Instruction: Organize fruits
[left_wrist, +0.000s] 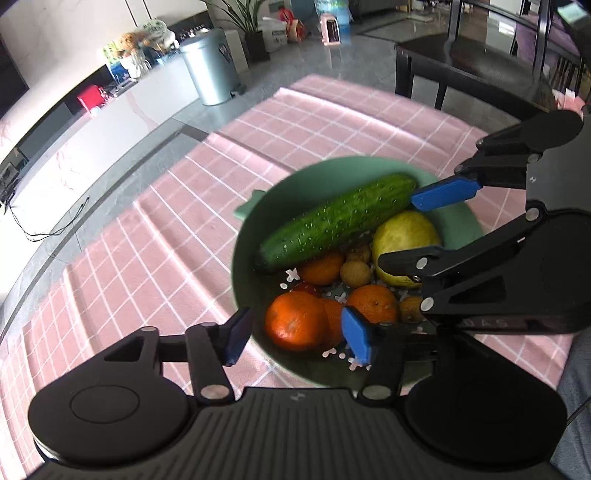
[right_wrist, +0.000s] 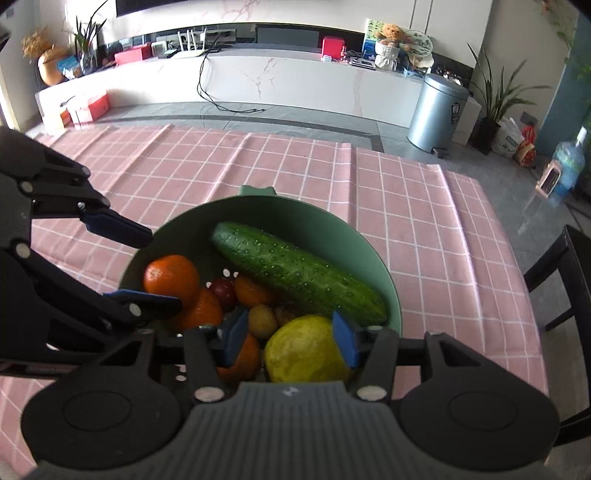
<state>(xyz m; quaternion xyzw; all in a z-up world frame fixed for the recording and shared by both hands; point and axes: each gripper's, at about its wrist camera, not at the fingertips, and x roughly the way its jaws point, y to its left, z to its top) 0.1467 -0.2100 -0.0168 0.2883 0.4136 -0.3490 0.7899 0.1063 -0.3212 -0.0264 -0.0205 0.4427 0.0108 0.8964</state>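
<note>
- The pink checked cloth (right_wrist: 424, 229) covers the table under both my grippers; it is soft fabric with fold lines in it.
- The green bowl (right_wrist: 384, 269) stands on the cloth directly ahead of and below both grippers. It is round, smooth and matte, with a small tab at the far rim and small cut-out holes in the bottom.
- All the fruit I can see lies inside this bowl; I see none on the cloth. This fits fruit gathered there, and equally fruit waiting to be sorted out.
- The cucumber (right_wrist: 299, 273) is the longest thing, dark green with a bumpy skin. It leans across the far side of the bowl, and its long axis runs from far-left to near-right of my right gripper (right_wrist: 291, 338).
- The yellow-green fruit (right_wrist: 303, 350) is round and smooth. It sits between the fingers of my right gripper, which stand apart and, as far as I can judge, are not clamped on it.
- My left gripper (left_wrist: 299, 336) is also spread apart, and the nearest orange (left_wrist: 295, 321), glossy and dimpled, lies between its fingers.
- Small brown round fruits (left_wrist: 355, 273) and one dark red fruit (right_wrist: 222, 291) lie in the middle.
</note>
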